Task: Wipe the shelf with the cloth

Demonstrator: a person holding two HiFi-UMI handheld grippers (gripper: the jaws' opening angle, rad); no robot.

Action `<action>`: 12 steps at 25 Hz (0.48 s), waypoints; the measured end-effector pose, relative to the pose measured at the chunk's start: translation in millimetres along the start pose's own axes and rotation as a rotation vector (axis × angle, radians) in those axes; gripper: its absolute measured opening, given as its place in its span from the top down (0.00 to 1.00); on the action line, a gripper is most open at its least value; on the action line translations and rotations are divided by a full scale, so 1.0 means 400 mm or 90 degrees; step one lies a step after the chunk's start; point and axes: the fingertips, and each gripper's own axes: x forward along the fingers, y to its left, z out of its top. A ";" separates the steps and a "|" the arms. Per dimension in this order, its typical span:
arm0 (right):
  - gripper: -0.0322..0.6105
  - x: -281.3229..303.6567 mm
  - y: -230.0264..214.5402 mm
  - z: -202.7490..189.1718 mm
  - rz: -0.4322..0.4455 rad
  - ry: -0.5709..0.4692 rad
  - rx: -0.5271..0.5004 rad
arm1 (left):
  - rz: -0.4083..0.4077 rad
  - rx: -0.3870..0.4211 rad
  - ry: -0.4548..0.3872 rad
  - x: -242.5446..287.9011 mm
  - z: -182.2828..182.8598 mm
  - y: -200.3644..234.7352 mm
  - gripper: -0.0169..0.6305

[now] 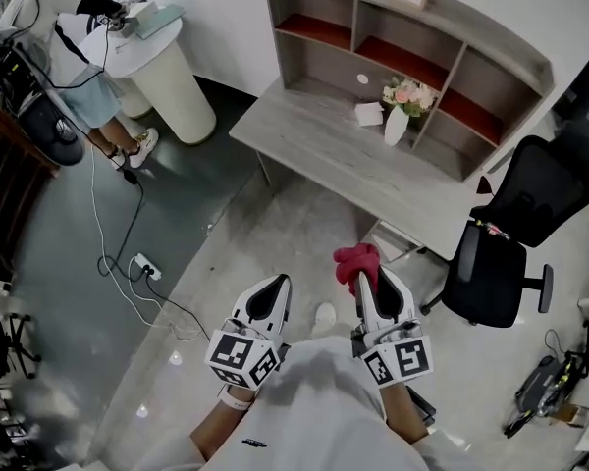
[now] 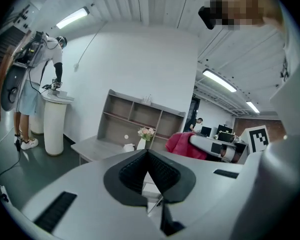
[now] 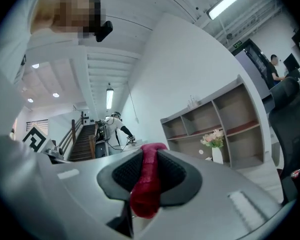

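Right gripper (image 3: 149,153): jaws nearly together, clamped on the red cloth (image 3: 146,186). The cloth runs as a bunched strip between the two pads, and a wad of it sticks out past the tips.

Left gripper (image 2: 148,153): jaws closed, tips touching, nothing between the pads. It is level with the right gripper and just to its left.

In the head view both grippers are held low in front of the person, over bare floor and pointing forward.

The shelf (image 1: 493,39) stands ahead of the grippers, well apart from them and the cloth. It is a grey unit with open compartments, set on the back of a grey desk (image 1: 314,145). A white vase (image 1: 397,126) of flowers stands on the desk in front of the lower compartments. A black chair (image 1: 515,229) is at the right end of the desk. At far left, a second person (image 1: 74,62) stands beside a white stand (image 1: 177,86).
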 end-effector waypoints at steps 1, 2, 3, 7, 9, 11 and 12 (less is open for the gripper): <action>0.81 0.016 -0.020 -0.001 0.004 0.004 0.000 | 0.001 0.002 0.001 0.029 0.008 -0.005 0.96; 0.81 0.033 -0.041 -0.002 0.006 0.007 0.001 | 0.003 0.004 -0.001 0.057 0.018 -0.007 0.96; 0.81 0.052 -0.064 -0.004 0.006 0.009 0.004 | 0.006 0.006 -0.003 0.081 0.029 -0.007 0.96; 0.81 0.109 -0.121 -0.011 0.007 0.021 0.027 | 0.034 0.003 -0.007 0.125 0.057 0.021 0.96; 0.81 0.138 -0.132 -0.013 0.017 0.028 0.029 | 0.049 -0.004 -0.008 0.139 0.066 0.045 0.96; 0.81 0.171 -0.137 -0.013 0.024 0.030 0.030 | 0.060 -0.009 -0.009 0.154 0.074 0.071 0.96; 0.81 0.186 -0.140 -0.012 0.025 0.029 0.030 | 0.063 -0.011 -0.009 0.163 0.078 0.083 0.96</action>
